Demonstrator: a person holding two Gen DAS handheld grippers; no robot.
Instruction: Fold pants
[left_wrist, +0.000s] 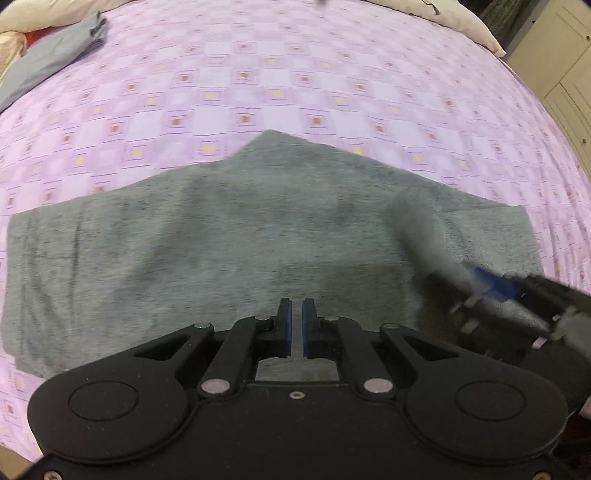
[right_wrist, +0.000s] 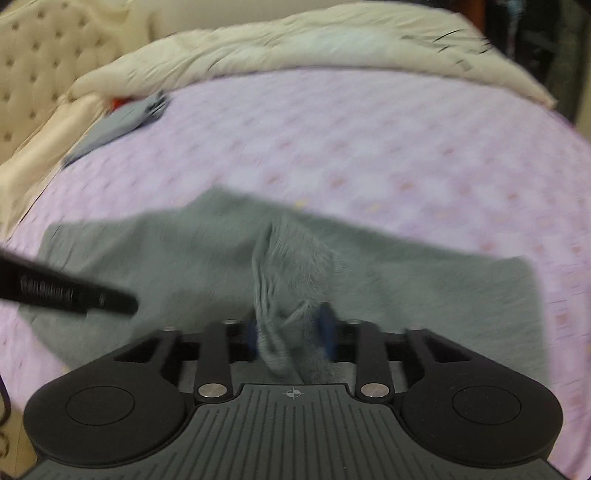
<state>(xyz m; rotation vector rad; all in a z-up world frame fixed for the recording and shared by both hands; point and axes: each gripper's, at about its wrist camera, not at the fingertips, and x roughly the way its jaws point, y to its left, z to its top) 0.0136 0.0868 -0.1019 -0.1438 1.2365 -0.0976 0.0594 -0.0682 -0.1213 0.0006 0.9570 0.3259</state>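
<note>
Grey pants (left_wrist: 258, 236) lie folded and spread flat on the purple checked bedsheet (left_wrist: 295, 85). My left gripper (left_wrist: 297, 317) hovers over their near edge, its blue pads nearly together with nothing between them. My right gripper (right_wrist: 291, 328) holds a bunched fold of the grey pants (right_wrist: 295, 266) between its blue pads, lifted off the bed and blurred by motion. In the left wrist view the right gripper (left_wrist: 476, 284) enters from the right with the raised fabric. The left gripper shows as a black bar at the left of the right wrist view (right_wrist: 74, 291).
A folded blue-grey garment (left_wrist: 59, 48) lies at the far left of the bed, also in the right wrist view (right_wrist: 122, 122). A cream duvet (right_wrist: 314, 48) is heaped along the far side. A tufted headboard (right_wrist: 44, 59) stands at left, cream cabinets (left_wrist: 561, 55) at right.
</note>
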